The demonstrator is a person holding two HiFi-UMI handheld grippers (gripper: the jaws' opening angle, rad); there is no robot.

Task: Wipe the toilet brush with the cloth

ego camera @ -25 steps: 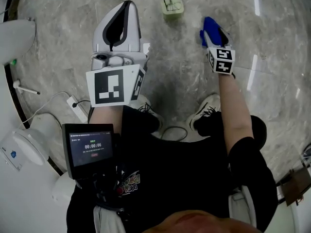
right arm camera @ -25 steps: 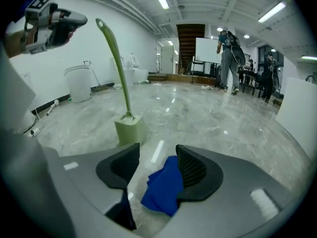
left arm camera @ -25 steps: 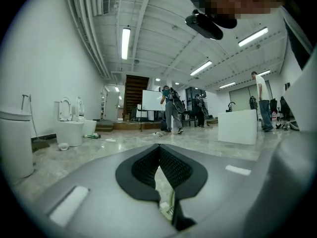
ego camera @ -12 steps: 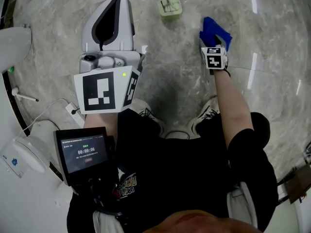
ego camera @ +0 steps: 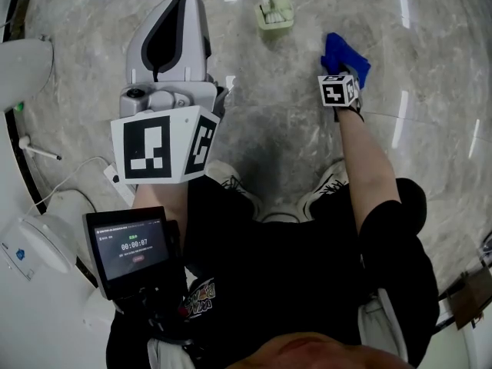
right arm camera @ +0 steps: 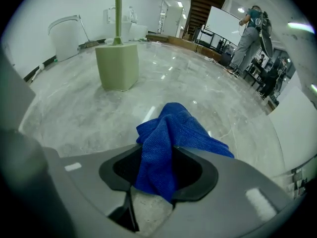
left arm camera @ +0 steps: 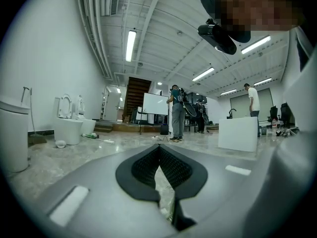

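we see the brush (right arm camera: 118, 11) standing in its pale green holder (right arm camera: 117, 63) on the floor (right arm camera: 208, 98). its handle is upright, so the long axis is vertical, and the top runs out of the right gripper view. in the head view we look down on it almost end-on, ahead of our feet, so only the top of the holder is clear.

the blue cloth (right arm camera: 171, 133) is clamped between the jaws of our right gripper (right arm camera: 159, 168). it is bunched and sticks out forward past the tips, near the holder but apart from it. in the head view it lies beyond the marker cube, to the right of the holder.

our left gripper (left arm camera: 159, 151) is held higher, with its jaws closed tip to tip and nothing between them. it looks level across the room toward a toilet (left arm camera: 67, 128) by the wall, not at the brush. a screen (ego camera: 132, 244) hangs under that arm.
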